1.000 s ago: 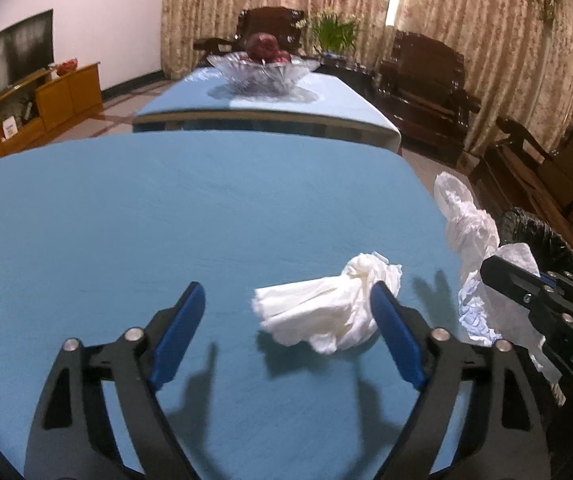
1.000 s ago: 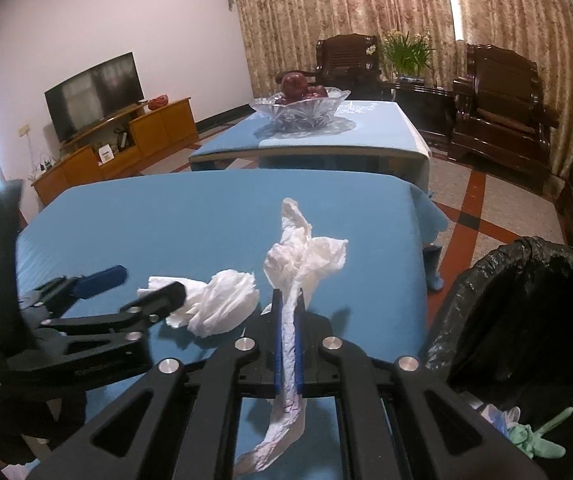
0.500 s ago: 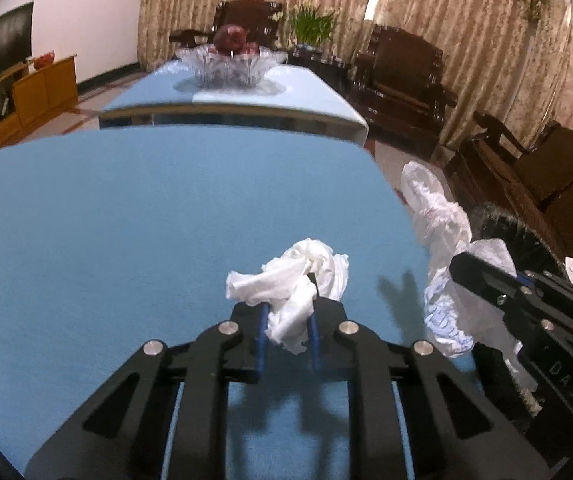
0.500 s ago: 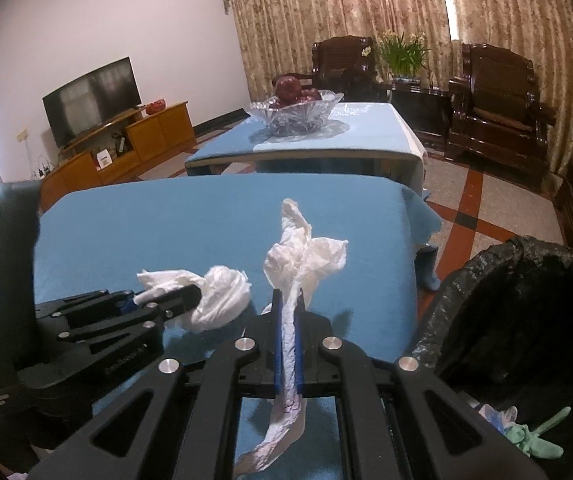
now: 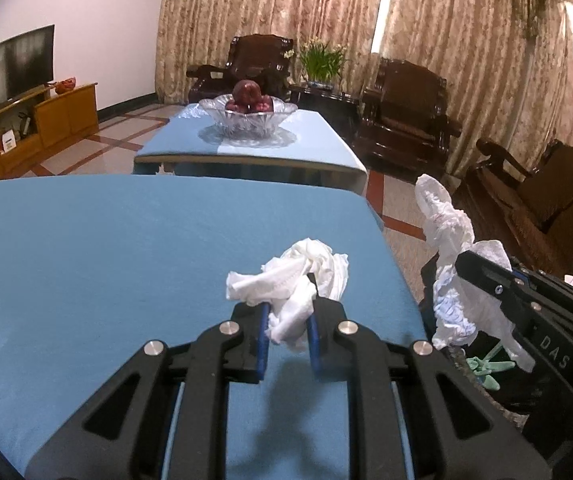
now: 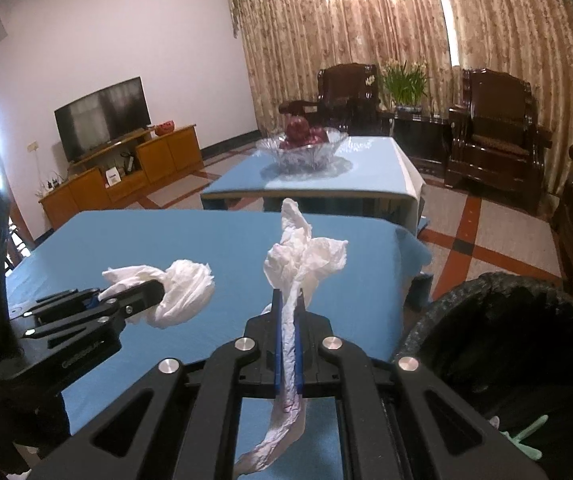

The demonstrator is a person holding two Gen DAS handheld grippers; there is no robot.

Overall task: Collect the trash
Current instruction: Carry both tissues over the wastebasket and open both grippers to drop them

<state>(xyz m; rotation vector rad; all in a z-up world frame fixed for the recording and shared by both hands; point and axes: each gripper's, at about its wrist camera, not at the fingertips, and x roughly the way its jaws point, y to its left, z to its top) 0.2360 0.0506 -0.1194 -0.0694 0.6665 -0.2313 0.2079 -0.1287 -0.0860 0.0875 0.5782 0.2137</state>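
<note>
Tissue wad (image 5: 294,280), white and crumpled, pinched between blue pads (image 5: 263,332) of left gripper (image 5: 286,336); jaws narrow, closed on lower part of wad, bulk of it bunched ahead of fingertips. Wad held clear above blue tablecloth (image 5: 126,248), shadow on cloth at 6 o'clock beneath it. Same wad in right wrist view at 9 o'clock, (image 6: 182,292), left gripper's black fingers (image 6: 134,300) clamped round it.

Second tissue (image 6: 302,264), long and twisted, clamped in right gripper (image 6: 288,344); jaws nearly together, blue pads (image 6: 277,344) flat against the strip. Upper part flared above fingertips, tail hanging below jaws toward 6 o'clock. Seen from left wrist view at 3 o'clock, (image 5: 450,248), beyond table edge, right gripper body (image 5: 526,304) beside it.

Trash bin with black liner (image 6: 466,300) at 4 o'clock in right wrist view, just beside table corner, below tissue level. Green scrap (image 6: 526,436) visible inside; also at 4 o'clock in left view (image 5: 486,368).

Background: glass fruit bowl (image 5: 248,122) with red fruit on farther blue-covered table (image 5: 306,144) at 12 o'clock; television (image 6: 102,116) at 10 o'clock; dark wooden armchairs (image 6: 494,136) and potted plant (image 6: 404,80) against curtains.
</note>
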